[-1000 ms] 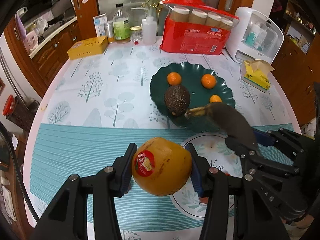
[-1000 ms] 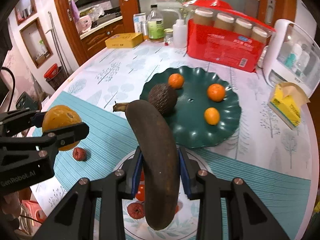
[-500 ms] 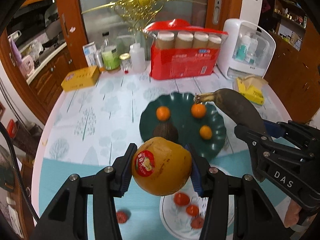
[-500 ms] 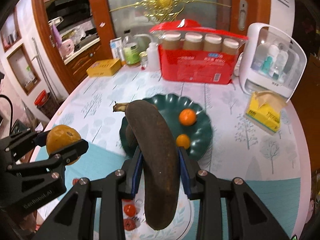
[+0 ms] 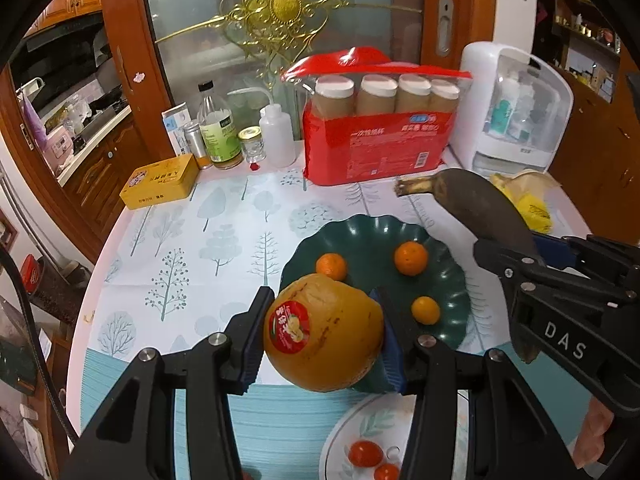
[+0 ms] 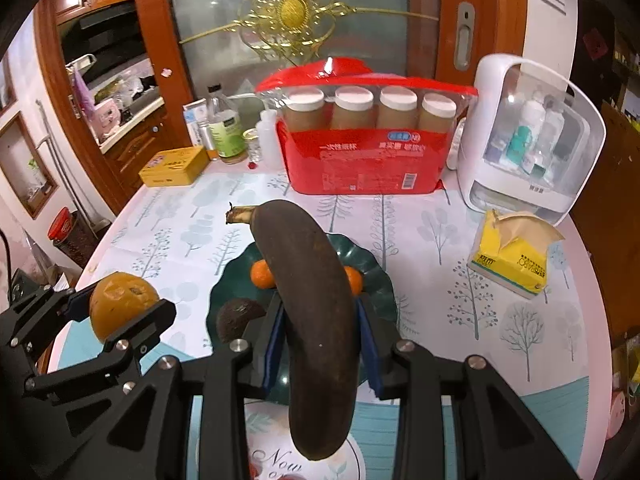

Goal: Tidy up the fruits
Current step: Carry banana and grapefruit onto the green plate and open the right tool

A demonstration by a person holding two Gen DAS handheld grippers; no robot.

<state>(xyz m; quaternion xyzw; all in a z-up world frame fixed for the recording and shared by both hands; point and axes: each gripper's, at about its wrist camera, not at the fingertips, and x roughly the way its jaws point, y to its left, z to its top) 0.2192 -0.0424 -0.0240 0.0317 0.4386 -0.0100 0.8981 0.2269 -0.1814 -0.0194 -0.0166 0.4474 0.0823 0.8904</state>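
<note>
My left gripper (image 5: 320,336) is shut on a large orange fruit with a red sticker (image 5: 324,332), held above the near edge of the dark green plate (image 5: 360,228). Three small oranges (image 5: 411,258) lie on the plate. My right gripper (image 6: 320,336) is shut on a blackened banana (image 6: 312,296), held above the same plate (image 6: 380,284); a dark avocado (image 6: 236,316) lies on the plate's left side. The banana also shows in the left wrist view (image 5: 480,208), and the orange fruit in the right wrist view (image 6: 120,300).
A white patterned plate (image 5: 360,428) with small red fruits (image 5: 364,453) sits at the near edge. At the back stand a red pack of cups (image 5: 380,136), bottles (image 5: 216,128), a yellow tin (image 5: 164,182), a white appliance (image 5: 516,108) and a yellow tissue pack (image 6: 516,256).
Both grippers have risen and drawn back with their fruits, so the table looks farther below. The avocado is now hidden behind the orange fruit in the left wrist view.
</note>
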